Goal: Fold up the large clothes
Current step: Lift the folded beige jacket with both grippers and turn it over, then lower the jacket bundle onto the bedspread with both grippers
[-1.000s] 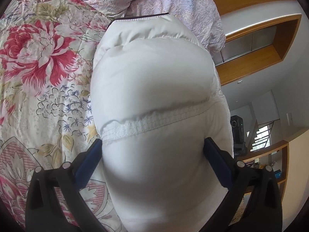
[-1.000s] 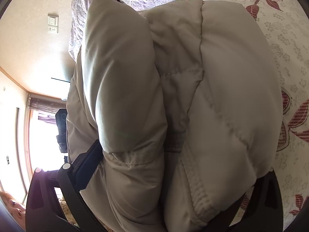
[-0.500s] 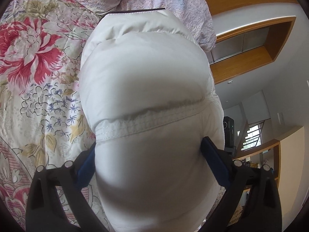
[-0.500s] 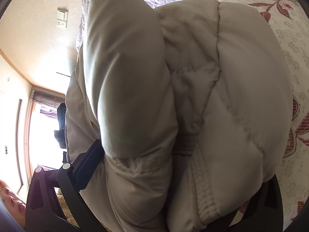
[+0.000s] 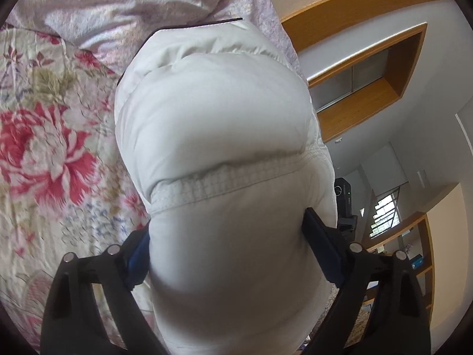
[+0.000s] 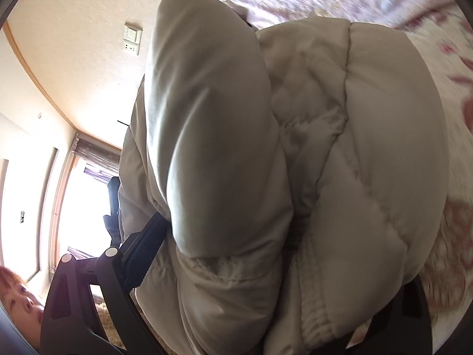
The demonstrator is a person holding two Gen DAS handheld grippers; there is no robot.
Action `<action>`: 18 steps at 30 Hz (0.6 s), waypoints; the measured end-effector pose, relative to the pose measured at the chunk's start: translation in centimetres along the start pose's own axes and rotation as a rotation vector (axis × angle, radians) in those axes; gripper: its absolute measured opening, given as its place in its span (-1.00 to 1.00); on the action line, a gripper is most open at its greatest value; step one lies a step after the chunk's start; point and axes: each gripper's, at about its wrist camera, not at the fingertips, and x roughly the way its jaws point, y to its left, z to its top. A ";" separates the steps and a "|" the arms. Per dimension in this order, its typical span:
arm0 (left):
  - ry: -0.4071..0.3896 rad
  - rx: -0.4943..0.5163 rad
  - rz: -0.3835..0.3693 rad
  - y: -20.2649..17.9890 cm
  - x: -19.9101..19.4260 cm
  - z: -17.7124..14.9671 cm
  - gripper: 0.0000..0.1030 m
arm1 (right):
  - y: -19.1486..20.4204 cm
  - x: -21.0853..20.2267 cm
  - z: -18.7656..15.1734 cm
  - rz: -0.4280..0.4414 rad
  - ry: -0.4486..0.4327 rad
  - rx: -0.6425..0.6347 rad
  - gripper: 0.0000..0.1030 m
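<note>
A puffy off-white quilted jacket [image 5: 212,136] fills the left wrist view, bulging up between the fingers. My left gripper [image 5: 224,236] is shut on a thick fold of it near a stitched seam, above the floral bed. In the right wrist view the same jacket [image 6: 354,148] looks beige, bunched in several padded folds. My right gripper [image 6: 280,266] is shut on that bundle. Its left finger [image 6: 142,251] shows; the right finger is mostly hidden under the fabric.
A floral bedspread [image 5: 53,153] lies below on the left, with a pale pink quilt [image 5: 118,9] at the head. Wooden shelving [image 5: 369,68] and a dark camera on a stand [image 5: 343,201] are off the bed's side. A person's face [image 6: 17,295] is at the lower left.
Both grippers have carried the jacket toward the head of the bed; the pink quilt now fills more of each view. Both grips are unchanged.
</note>
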 end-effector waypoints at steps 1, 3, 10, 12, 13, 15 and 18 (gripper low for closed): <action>-0.022 0.000 0.014 0.4 -0.5 0.8 0.74 | 0.2 0.8 1.0 0.000 0.002 -0.008 0.87; -0.058 0.004 0.051 1.2 -1.5 2.2 0.74 | 0.5 3.1 3.0 0.006 0.010 -0.012 0.87; -0.108 -0.036 0.180 5.4 -3.0 5.4 0.74 | -0.6 10.5 7.2 -0.026 0.052 0.016 0.85; -0.121 -0.049 0.200 6.7 -3.2 5.7 0.73 | -1.2 12.0 8.0 -0.047 0.049 0.031 0.85; -0.131 -0.048 0.208 7.2 -3.2 5.8 0.74 | -1.6 12.1 8.5 -0.057 0.044 0.032 0.85; -0.147 -0.029 0.242 7.9 -3.0 6.1 0.74 | -1.8 12.7 9.3 -0.090 0.035 0.033 0.85; -0.160 -0.002 0.293 8.4 -2.5 6.3 0.82 | -2.0 13.3 8.8 -0.158 0.010 0.048 0.97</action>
